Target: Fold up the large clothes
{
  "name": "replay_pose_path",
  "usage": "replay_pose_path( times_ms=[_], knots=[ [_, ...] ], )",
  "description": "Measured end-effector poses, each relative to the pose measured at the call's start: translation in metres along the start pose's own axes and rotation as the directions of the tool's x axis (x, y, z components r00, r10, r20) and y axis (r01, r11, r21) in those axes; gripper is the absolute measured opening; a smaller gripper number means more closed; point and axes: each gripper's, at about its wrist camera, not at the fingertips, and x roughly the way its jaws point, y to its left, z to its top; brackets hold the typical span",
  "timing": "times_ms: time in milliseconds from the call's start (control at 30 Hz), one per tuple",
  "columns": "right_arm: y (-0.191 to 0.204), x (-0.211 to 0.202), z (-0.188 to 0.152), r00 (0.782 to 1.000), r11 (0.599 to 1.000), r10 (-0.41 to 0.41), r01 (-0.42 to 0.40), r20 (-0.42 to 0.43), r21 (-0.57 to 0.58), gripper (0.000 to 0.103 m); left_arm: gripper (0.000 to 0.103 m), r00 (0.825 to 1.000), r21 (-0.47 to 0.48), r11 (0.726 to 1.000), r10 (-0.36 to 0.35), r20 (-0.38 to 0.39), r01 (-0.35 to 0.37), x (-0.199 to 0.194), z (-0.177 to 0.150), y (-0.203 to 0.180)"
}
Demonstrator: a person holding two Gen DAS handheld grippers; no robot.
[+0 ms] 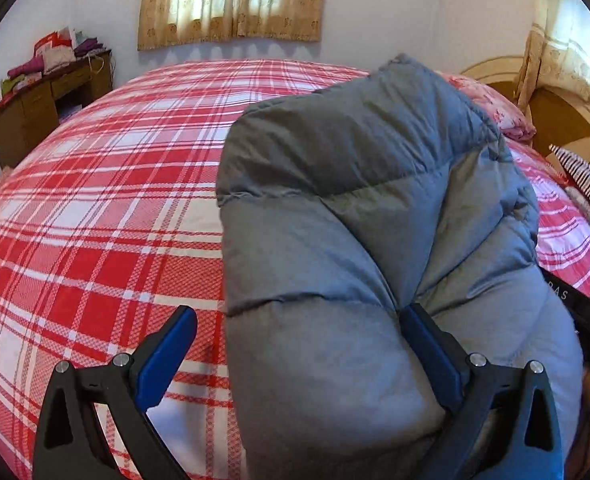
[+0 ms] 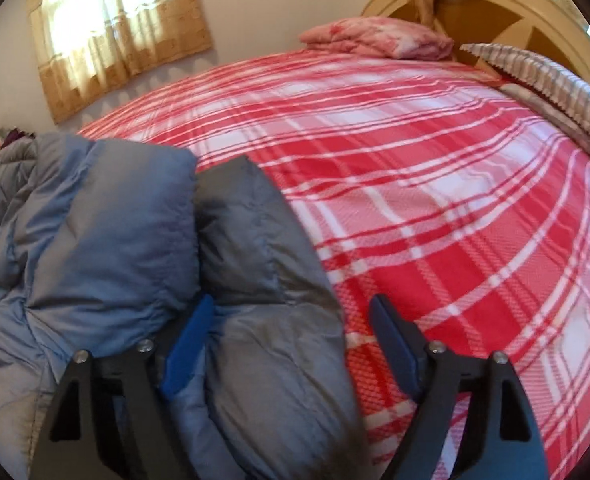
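A puffy grey-blue quilted jacket lies in a folded bundle on the red plaid bed. My left gripper is open wide, its jaws straddling the left part of the bundle; the right finger presses into a fold. In the right wrist view the jacket fills the lower left. My right gripper is open, its jaws around the jacket's right-hand fold, with the left finger tucked in a crease and the right finger over the bedspread.
A wooden desk piled with clothes stands by the far left wall. A curtained window is behind the bed. A folded pink quilt and a striped pillow lie by the wooden headboard.
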Motion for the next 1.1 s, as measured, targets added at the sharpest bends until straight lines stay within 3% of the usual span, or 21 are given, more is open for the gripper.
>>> replay_pose_path(
  times_ms=[67,333,400,433,467,500,533,567,600,733,833,1000,1100],
  knots=[
    [0.004,0.001,-0.001,0.999,0.999,0.047,-0.047,-0.008,-0.021,0.065,0.102,1.0,0.012,1.0,-0.006,0.001,0.006,0.003,0.0,-0.005],
    [0.006,-0.003,-0.006,0.983,0.983,0.182,-0.182,-0.006,-0.03,0.06,0.102,0.998,0.053,0.996,-0.065,0.005,0.065,0.01,0.002,-0.017],
    [0.011,0.0,-0.008,0.969,0.968,0.246,-0.247,-0.03,-0.044,0.053,0.095,0.996,0.067,0.993,-0.094,0.004,0.094,0.011,0.002,-0.019],
    [0.013,0.004,-0.007,0.954,0.954,0.293,-0.296,-0.059,-0.043,0.041,0.09,0.994,0.079,0.991,-0.11,0.004,0.109,0.011,0.002,-0.022],
    [0.014,0.006,-0.006,0.938,0.939,0.338,-0.341,-0.076,-0.032,0.027,0.076,0.993,0.105,0.988,-0.119,0.015,0.117,0.009,0.002,-0.027],
    [0.015,0.007,-0.006,0.914,0.916,0.398,-0.401,-0.085,-0.02,0.021,0.063,0.993,0.133,0.985,-0.117,0.027,0.113,0.006,0.001,-0.032],
    [0.017,0.006,-0.007,0.91,0.911,0.407,-0.411,-0.079,-0.028,0.018,0.053,0.993,0.174,0.98,-0.109,0.047,0.1,0.0,0.0,-0.04],
    [0.019,0.002,-0.007,0.903,0.904,0.424,-0.427,-0.062,-0.03,0.017,0.033,0.993,0.205,0.975,-0.099,0.069,0.083,-0.007,0.0,-0.045],
    [0.02,-0.005,-0.006,0.88,0.88,0.473,-0.474,-0.033,-0.015,0.016,0.024,0.992,0.239,0.969,-0.082,0.099,0.056,-0.018,0.0,-0.049],
    [0.049,-0.031,-0.006,0.828,0.827,0.56,-0.559,0.01,-0.064,0.016,0.019,0.981,0.28,0.96,-0.055,0.189,-0.001,-0.064,0.004,-0.039],
    [0.078,-0.05,-0.002,0.783,0.781,0.622,-0.618,0.019,-0.095,0.016,0.019,0.972,0.247,0.968,-0.025,0.236,-0.035,-0.098,0.011,-0.007],
    [0.143,-0.07,-0.003,0.714,0.704,0.699,-0.693,-0.018,-0.152,0.016,0.019,0.96,0.21,0.97,0.059,0.275,-0.12,-0.117,0.017,0.0],
    [0.18,-0.073,-0.013,0.688,0.671,0.723,-0.72,-0.059,-0.18,0.016,0.019,0.955,0.182,0.97,0.108,0.276,-0.162,-0.114,0.013,0.005]
  ],
)
